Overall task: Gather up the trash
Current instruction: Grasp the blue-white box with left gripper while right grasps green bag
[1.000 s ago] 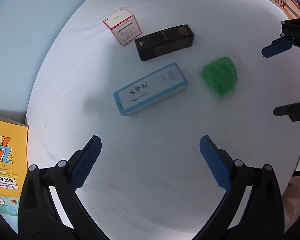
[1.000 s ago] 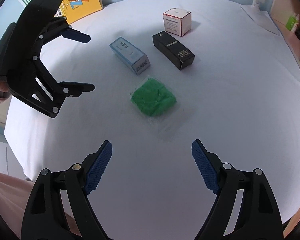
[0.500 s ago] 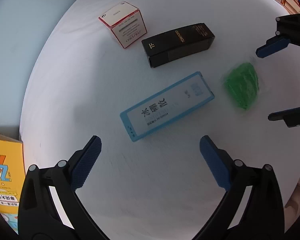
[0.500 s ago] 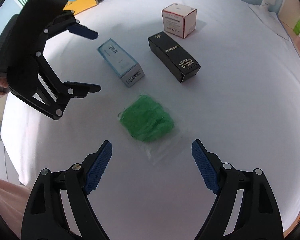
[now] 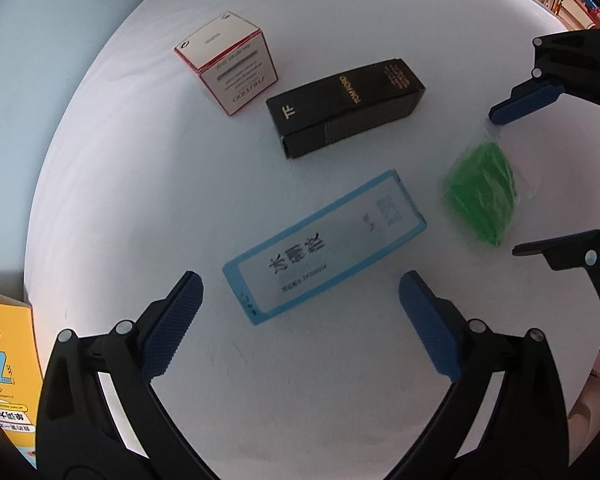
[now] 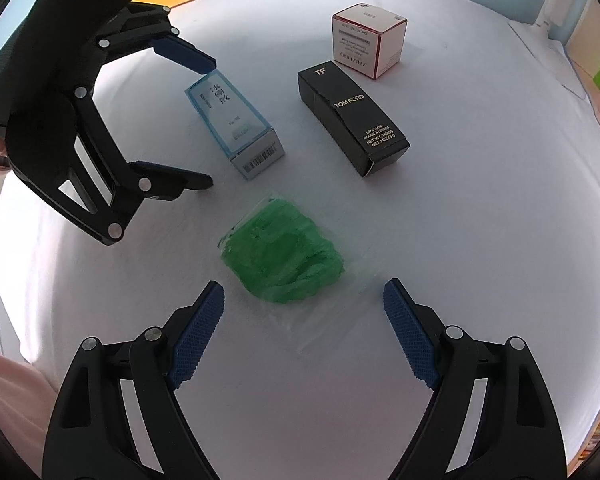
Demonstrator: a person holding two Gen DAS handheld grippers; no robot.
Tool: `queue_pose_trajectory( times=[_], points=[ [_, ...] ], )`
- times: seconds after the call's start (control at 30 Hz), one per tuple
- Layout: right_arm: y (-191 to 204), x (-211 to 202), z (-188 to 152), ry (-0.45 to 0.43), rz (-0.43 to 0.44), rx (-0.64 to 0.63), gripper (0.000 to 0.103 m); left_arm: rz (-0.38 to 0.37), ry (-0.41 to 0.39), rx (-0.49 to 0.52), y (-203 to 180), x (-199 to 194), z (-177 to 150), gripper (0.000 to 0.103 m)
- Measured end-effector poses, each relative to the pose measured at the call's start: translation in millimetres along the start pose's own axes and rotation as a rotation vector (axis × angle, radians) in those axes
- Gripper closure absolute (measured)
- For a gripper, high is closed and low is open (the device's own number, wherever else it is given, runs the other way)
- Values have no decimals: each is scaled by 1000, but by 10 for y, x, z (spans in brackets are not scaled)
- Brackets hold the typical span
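Now your right claw (image 6: 303, 310) is wide open, holding nothing, with the green stuff in a clear plastic bag (image 6: 282, 250) mid-frame on the white bench (image 6: 480, 240). Your left claw (image 5: 300, 304) gapes over the long blue-edged box (image 5: 324, 246).

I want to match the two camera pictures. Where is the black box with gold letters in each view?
Left wrist view: the black box lies in the upper middle, above the blue-edged box.
Right wrist view: the black box lies upper right of centre.
Shared landmark: the white and red cube box, just beside it.
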State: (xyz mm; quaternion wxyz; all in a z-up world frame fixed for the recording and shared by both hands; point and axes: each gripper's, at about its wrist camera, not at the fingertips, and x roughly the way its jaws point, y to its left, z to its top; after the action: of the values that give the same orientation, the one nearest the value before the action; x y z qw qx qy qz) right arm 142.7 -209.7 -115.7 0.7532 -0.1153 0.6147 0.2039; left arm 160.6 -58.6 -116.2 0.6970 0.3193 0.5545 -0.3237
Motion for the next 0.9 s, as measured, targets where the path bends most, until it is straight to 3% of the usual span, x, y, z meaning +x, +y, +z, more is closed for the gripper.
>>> queue_pose_trajectory(
  times=[0.33,0.53,0.67,0.9],
  points=[
    [79,-71,-127,-12,-53,-40,41,-29,-22,43,-89,61,289,18],
    [109,-120,-163,-27,-75,-38,56,-41,-40,76,-145,58,329,30],
    [236,-219,-249,-26,-70,-26,70,-58,-48,92,-195,34,335,44],
    [181,-346,-378,-28,-58,17,86,-18,-53,108,-388,-7,344,59]
  ],
)
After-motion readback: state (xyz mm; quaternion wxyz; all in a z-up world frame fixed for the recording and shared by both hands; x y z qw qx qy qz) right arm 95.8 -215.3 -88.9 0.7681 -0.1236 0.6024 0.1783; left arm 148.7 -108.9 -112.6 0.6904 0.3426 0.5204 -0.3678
